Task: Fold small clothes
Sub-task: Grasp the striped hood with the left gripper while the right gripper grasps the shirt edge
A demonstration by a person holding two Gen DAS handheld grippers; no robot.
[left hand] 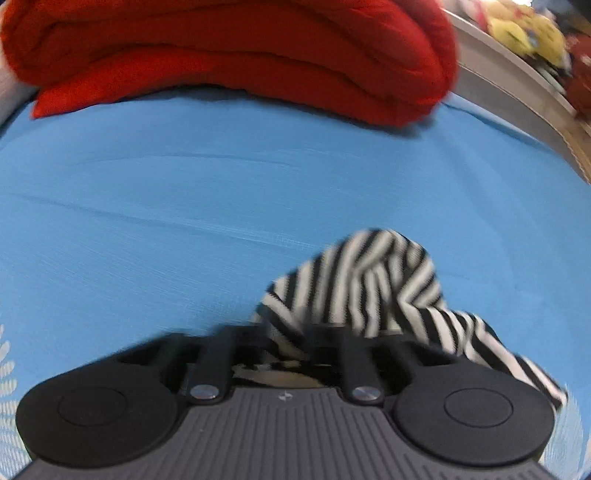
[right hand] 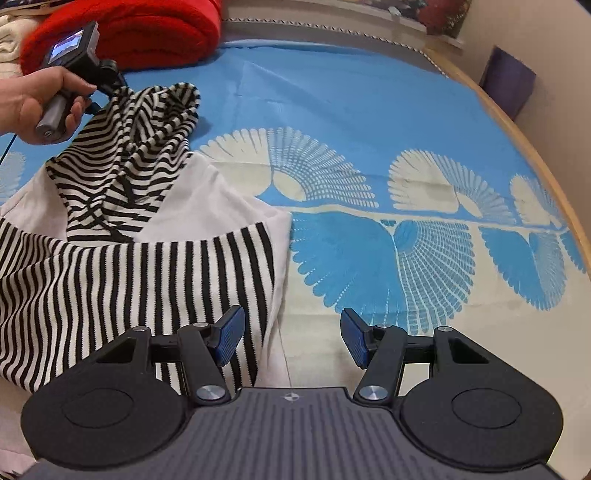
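A black-and-white striped garment (right hand: 122,258) with white panels lies on the blue patterned cloth (right hand: 369,122) at the left of the right wrist view. My left gripper (right hand: 107,86) is shut on a striped sleeve (right hand: 147,122) and lifts it above the garment's body. In the left wrist view the held striped sleeve (left hand: 369,284) bunches between the closed fingers of the left gripper (left hand: 284,343) over plain blue cloth (left hand: 221,184). My right gripper (right hand: 291,336) is open and empty, low over the cloth, with its left blue pad (right hand: 231,334) above the garment's right edge.
A folded red blanket (left hand: 229,55) lies at the far side, also in the right wrist view (right hand: 136,33). A wooden edge (right hand: 535,155) bounds the surface at the right. A purple box (right hand: 508,83) stands by the wall. Cream fabric (right hand: 9,40) lies at far left.
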